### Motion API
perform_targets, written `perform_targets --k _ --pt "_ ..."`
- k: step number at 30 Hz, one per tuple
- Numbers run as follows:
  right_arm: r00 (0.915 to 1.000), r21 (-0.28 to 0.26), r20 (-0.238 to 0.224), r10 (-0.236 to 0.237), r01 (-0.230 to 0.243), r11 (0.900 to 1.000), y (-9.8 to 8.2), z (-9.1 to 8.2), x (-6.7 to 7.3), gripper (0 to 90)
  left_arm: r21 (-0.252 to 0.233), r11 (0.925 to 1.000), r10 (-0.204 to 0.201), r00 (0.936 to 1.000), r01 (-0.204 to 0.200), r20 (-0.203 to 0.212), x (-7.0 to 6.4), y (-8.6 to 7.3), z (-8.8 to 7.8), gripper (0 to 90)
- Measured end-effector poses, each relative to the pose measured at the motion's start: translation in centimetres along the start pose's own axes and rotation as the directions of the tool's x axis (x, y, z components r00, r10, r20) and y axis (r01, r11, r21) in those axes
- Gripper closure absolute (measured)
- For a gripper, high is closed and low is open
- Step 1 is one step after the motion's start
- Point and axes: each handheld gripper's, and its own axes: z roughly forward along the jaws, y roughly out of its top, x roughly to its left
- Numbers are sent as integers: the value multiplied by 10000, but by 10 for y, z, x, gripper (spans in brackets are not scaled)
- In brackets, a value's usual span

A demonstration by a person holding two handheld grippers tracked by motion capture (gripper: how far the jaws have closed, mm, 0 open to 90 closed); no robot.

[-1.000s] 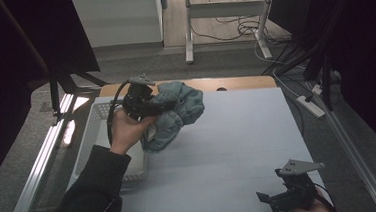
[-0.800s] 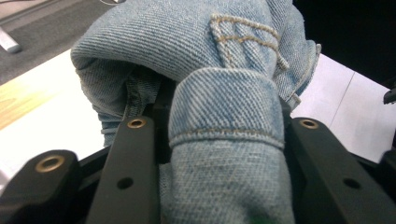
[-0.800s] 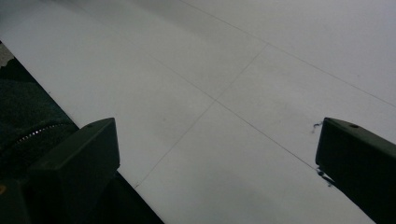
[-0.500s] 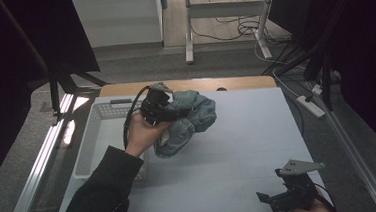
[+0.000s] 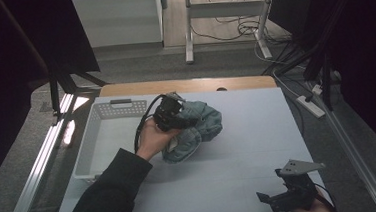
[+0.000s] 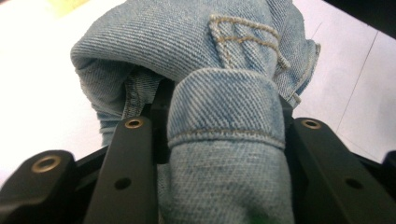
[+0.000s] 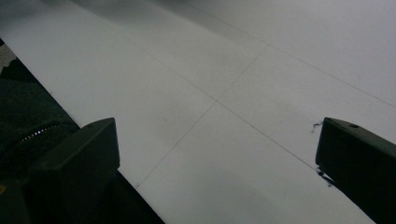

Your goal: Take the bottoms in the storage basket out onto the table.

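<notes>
Bunched denim garment (image 5: 193, 129) over the white table (image 5: 259, 146) just right of the basket (image 5: 108, 122), pinched in the left gripper (image 6: 224, 116); right gripper (image 5: 291, 195) spread, idle at the near edge; mid-carry, judging by the grip; next: setting down and spreading flat.

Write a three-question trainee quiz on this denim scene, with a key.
1. True or false: the left gripper is shut on the denim garment.
2. What lies between the right gripper's jaws? A) denim B) nothing C) a cable
3. On which side of the garment does the white basket sit in the high view?

Key: 1 true; 2 B, they stand wide over the bare white table; 3 its left.
</notes>
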Motion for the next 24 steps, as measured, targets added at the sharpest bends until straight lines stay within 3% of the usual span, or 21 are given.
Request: perform_targets --k 6,12,16,24 --pt "10000 -1 -2 -5 5 10000 0 0 0 2 490 9984 -273 9995 266 129 8 -5 12 576" --pt "10000 -8 0 -6 6 10000 0 0 0 2 862 9960 -241 9996 225 178 11 -12 29 558" --pt "10000 -19 -13 -6 6 10000 0 0 0 2 1113 9936 152 9998 -166 135 8 -17 43 524" --pt "10000 -9 -20 -14 14 10000 0 0 0 2 1065 9917 711 9974 -720 127 5 -24 57 440"
